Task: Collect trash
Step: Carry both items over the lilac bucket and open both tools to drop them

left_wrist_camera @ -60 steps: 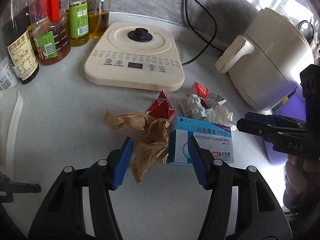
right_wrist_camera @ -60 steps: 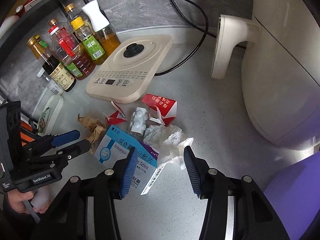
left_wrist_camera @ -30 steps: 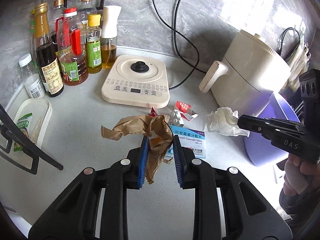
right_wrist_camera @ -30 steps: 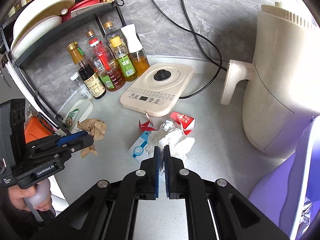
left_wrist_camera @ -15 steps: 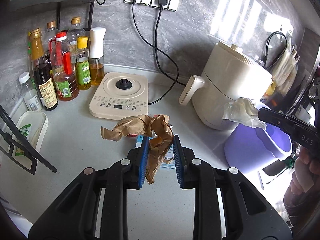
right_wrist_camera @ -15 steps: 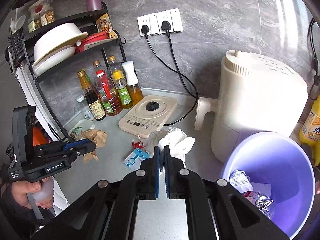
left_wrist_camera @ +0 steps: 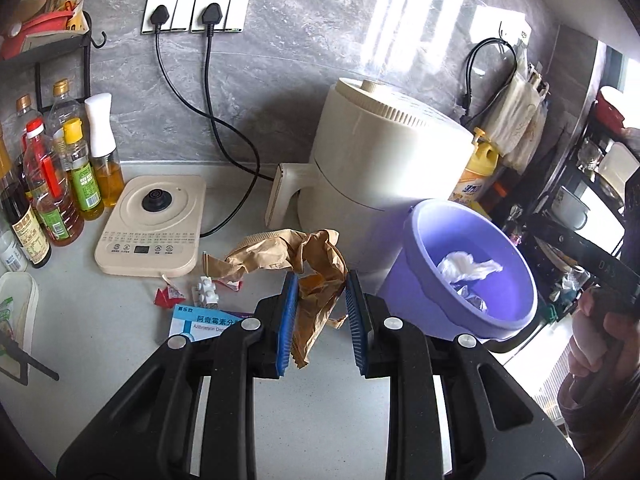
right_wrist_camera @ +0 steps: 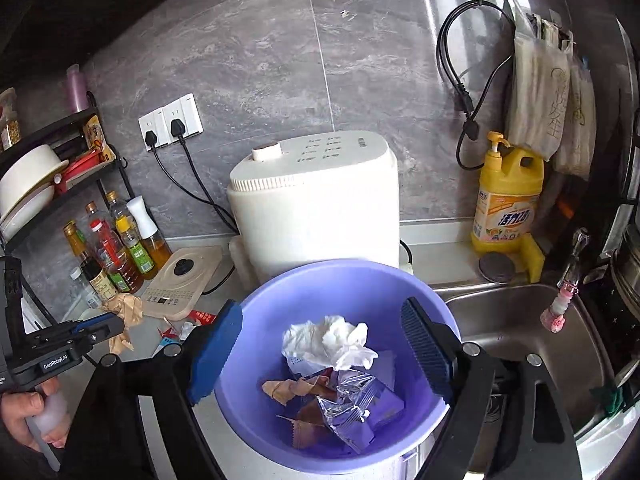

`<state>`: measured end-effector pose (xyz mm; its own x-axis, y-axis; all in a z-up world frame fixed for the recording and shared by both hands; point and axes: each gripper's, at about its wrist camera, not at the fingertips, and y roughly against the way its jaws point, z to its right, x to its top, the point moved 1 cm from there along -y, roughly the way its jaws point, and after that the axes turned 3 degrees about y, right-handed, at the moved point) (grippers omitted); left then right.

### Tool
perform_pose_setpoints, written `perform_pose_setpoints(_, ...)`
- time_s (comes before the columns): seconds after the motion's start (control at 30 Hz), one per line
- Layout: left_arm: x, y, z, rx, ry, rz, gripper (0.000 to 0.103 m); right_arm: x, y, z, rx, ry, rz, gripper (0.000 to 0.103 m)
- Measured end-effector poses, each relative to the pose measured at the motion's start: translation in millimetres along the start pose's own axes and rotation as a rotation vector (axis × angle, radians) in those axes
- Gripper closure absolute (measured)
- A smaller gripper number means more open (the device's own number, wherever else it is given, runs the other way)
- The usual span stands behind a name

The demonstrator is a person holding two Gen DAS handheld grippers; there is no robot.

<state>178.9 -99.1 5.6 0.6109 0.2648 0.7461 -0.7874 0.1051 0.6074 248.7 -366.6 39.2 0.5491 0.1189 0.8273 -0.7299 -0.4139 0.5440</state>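
Grey countertop (left_wrist_camera: pixel 120 344), marbled grey wall (left_wrist_camera: pixel 304 60)

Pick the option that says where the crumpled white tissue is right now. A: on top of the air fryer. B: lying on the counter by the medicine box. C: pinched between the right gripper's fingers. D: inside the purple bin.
D: the white tissue lies on the other trash inside the purple bin, while the right gripper is open above it, holding nothing.

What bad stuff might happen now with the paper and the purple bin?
The left gripper pinches only the lower part of the crumpled brown paper, so it might slip out and land on the counter short of the purple bin. The right gripper hangs open right over the bin, above the white tissue, so the two grippers might bump.
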Motion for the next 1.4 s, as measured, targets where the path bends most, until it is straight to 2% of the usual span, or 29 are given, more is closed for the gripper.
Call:
perform_pose_setpoints(0.13,6,-8,24,-0.033,-0.033,-0.001,0.079,-6,9,24,-0.029,-0.024,-0.014,0.022)
perform_pose_setpoints(0.2,8,-11,36,-0.049,-0.049,-0.002,0.079,-10,13,37,-0.041,-0.044,-0.02,0.016)
perform_pose_setpoints(0.67,18,-39,119,-0.144,-0.131,-0.018,0.079,-36,44,103,-0.086,-0.109,-0.032,0.012)
perform_pose_setpoints(0.83,20,-58,149,-0.154,-0.157,-0.037,0.079,-43,54,127,-0.093,-0.121,-0.035,0.011)
perform_pose_setpoints(0.93,24,-66,163,-0.134,-0.155,-0.025,0.077,-48,60,141,-0.097,-0.131,-0.036,0.011)
perform_pose_setpoints(0.97,26,-66,167,-0.127,-0.148,-0.014,0.068,-50,61,145,-0.098,-0.136,-0.037,0.011)
perform_pose_setpoints(1.0,29,-66,169,-0.122,-0.135,0.002,0.052,-51,62,150,-0.098,-0.142,-0.038,0.011)
perform_pose_setpoints(1.07,33,-62,171,-0.125,-0.107,0.039,0.037,-54,63,158,-0.096,-0.157,-0.042,0.011)
perform_pose_setpoints(1.2,35,-57,171,-0.099,-0.098,0.051,0.025,-54,63,165,-0.067,-0.169,-0.042,0.011)
perform_pose_setpoints(1.4,26,-44,152,-0.024,-0.087,0.042,0.016,-49,54,150,-0.014,-0.148,-0.039,0.011)
